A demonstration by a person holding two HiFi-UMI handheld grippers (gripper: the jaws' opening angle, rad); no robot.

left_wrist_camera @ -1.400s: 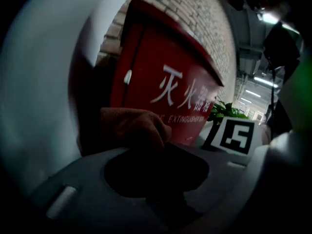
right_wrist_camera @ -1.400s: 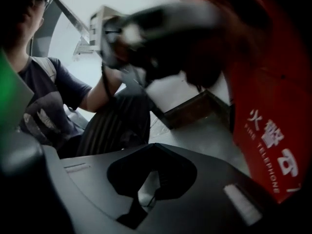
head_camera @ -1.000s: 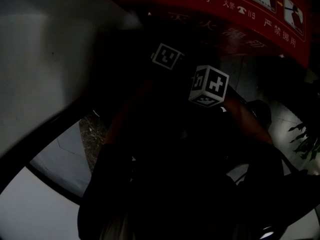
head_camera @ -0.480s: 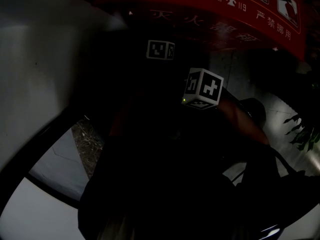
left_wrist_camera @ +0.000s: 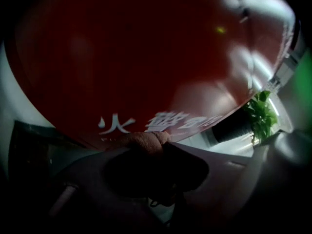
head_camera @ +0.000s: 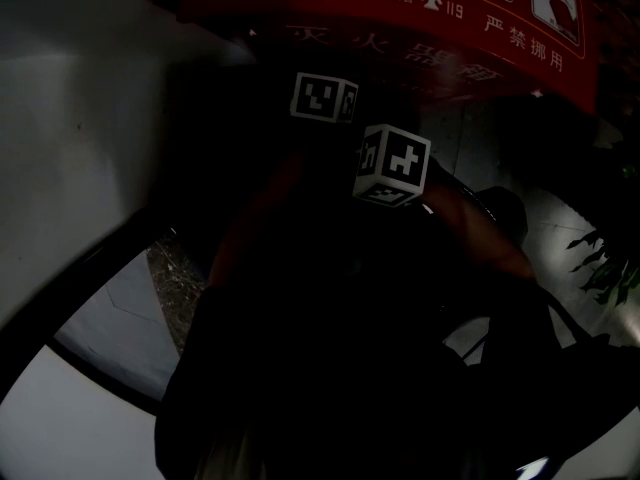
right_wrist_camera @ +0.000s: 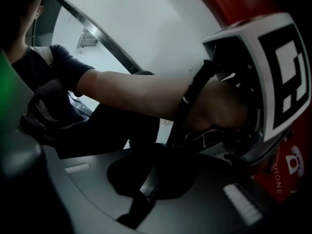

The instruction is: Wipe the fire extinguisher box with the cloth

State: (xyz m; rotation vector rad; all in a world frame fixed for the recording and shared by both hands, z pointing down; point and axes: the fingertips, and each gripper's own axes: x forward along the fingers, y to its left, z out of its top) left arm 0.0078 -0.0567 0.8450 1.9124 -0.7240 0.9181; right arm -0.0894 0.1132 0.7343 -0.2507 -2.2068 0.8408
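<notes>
**Wiping stroke in progress, lower front of the box.** The fire extinguisher box (head_camera: 400, 13) stands ahead of the person. Its red front with white characters runs along the top of the head view, beside a pale wall (head_camera: 80, 138).

The left gripper (left_wrist_camera: 148, 156) is clamped on a bunched orange-brown cloth (left_wrist_camera: 145, 141). In the left gripper view the cloth lies against the red face just under the row of white characters. Contact looks likely but is not certain in the dim light.

The right gripper (right_wrist_camera: 153, 177) hangs close behind. Its jaws appear drawn together with nothing gripped, and only a dark strap (right_wrist_camera: 146, 189) crosses them. It looks along the person's left forearm (right_wrist_camera: 136, 94).

Over the last second both marker cubes, left (head_camera: 323, 98) and right (head_camera: 392, 164), have crept up and leftward in the head view, nearer the lettering. This suggests that the cloth is travelling across the lower front in a stroke.

The wipe is judged to be under way rather than complete, since most of the red panel lies above the cloth. A potted plant (left_wrist_camera: 258, 113) stands off to the side.
</notes>
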